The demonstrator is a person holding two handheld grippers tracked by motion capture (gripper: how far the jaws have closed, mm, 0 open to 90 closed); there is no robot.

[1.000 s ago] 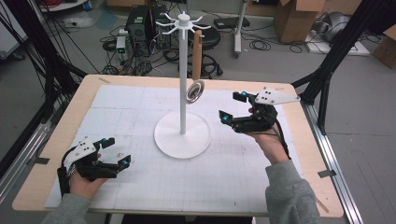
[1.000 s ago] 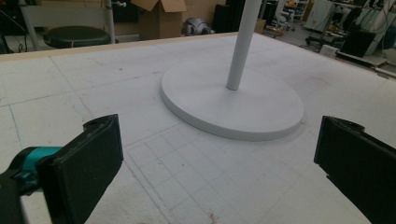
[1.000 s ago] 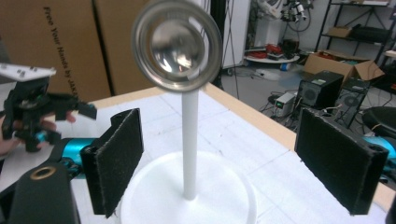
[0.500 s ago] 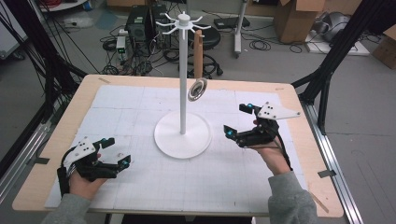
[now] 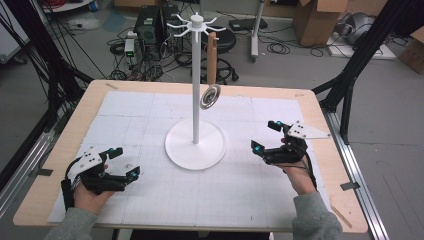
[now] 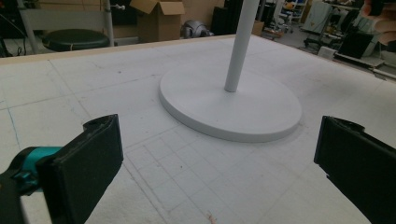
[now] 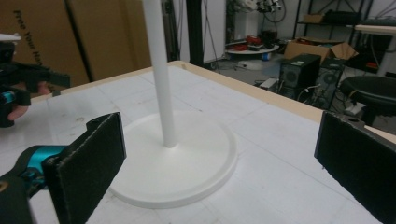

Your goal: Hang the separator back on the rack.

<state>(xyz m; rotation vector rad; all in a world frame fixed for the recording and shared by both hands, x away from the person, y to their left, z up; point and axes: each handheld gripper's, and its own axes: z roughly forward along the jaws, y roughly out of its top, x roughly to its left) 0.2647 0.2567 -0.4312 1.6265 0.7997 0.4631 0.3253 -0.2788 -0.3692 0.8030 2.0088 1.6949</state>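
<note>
A white stand (image 5: 196,145) with a round base and a tall pole rises from the middle of the table. From one of its top hooks hangs a utensil (image 5: 212,60) with a wooden handle and a round metal head. My right gripper (image 5: 264,135) is low over the mat, right of the base and pointing at it. Its jaws have just been opening and stand open with nothing between them (image 7: 219,158). My left gripper (image 5: 127,161) rests at the front left, open and empty, facing the base (image 6: 233,105).
A white gridded mat (image 5: 240,190) covers most of the wooden table (image 5: 95,95). Black frame posts (image 5: 350,85) flank the table. On the floor beyond the far edge are computer towers (image 5: 152,30), cables, a stool and cardboard boxes.
My right gripper has come down and back toward the front, away from the hanging utensil, to just above the mat. The left gripper has stayed put.
</note>
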